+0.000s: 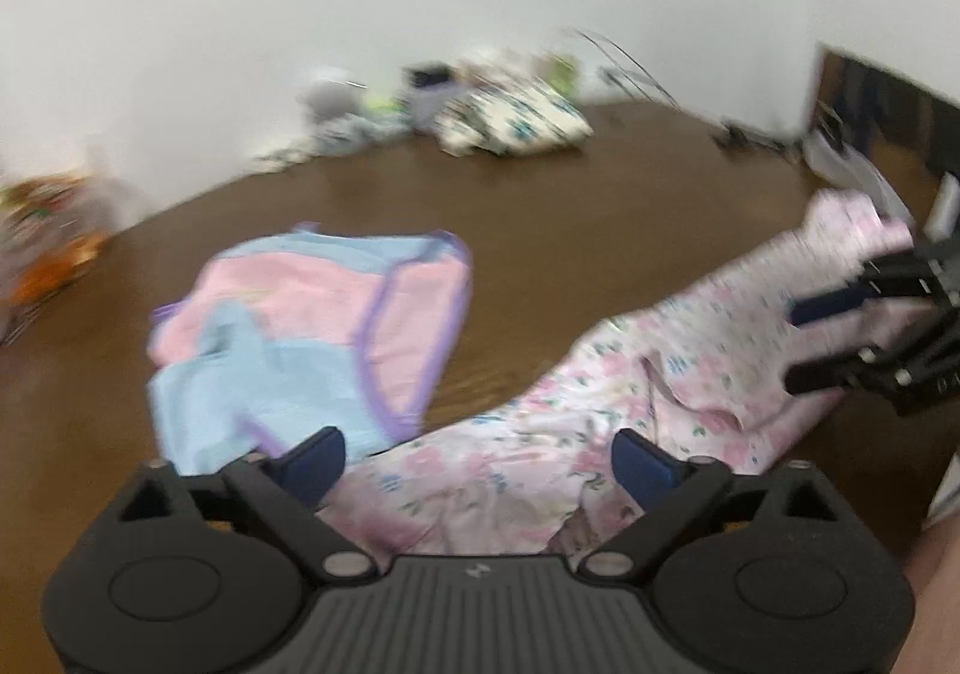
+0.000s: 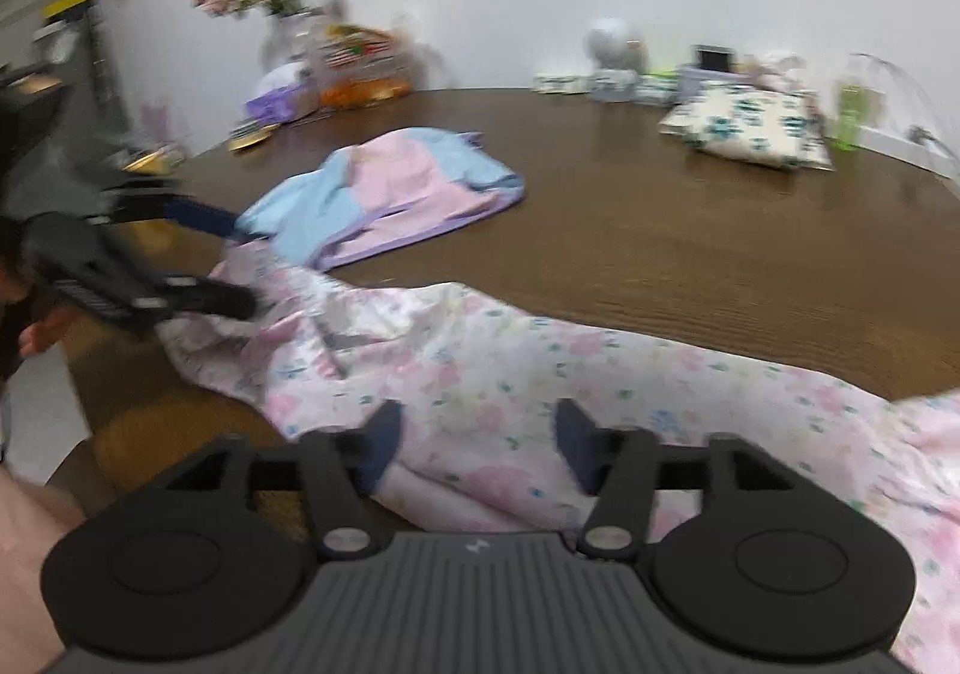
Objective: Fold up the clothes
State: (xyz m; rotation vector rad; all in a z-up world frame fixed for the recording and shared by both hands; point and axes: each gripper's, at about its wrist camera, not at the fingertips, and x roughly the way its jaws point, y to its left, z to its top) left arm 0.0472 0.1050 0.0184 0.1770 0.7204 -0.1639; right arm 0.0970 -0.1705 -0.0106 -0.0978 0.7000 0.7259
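**Ana:** Pink floral cotton, by the look of it: the floral garment [image 2: 510, 374] lies stretched and rumpled along the near edge of the wooden table [image 2: 690, 254], one end trailing toward the near right corner.

**Ben:** And the claws?

**Ana:** Both released. The left gripper [image 1: 477, 464] has its jaws spread wide with the cloth lying loose between them, pads not pressing. The right gripper [image 2: 477, 449] is the same, jaws apart over a fold of the fabric, gripping nothing.

**Ben:** How would it handle?

**Ana:** My guess is light, thin and limp. It will sag and slide rather than hold a crease, and it looks slightly glossy, so perhaps a bit slippery. Nothing fragile.

**Ben:** Where to take hold?

**Ana:** At a hem or corner on each end, I'd judge, not mid-panel, so it can be pulled flat first. The blur hides which edge is which.

**Ben:** Anything in the way?

**Ana:** A pink and blue garment [image 1: 312, 326] lies just beside it, farther in from the edge, apparently touching near the left gripper. A folded cream printed piece [image 2: 750, 128] rests by the far edge.
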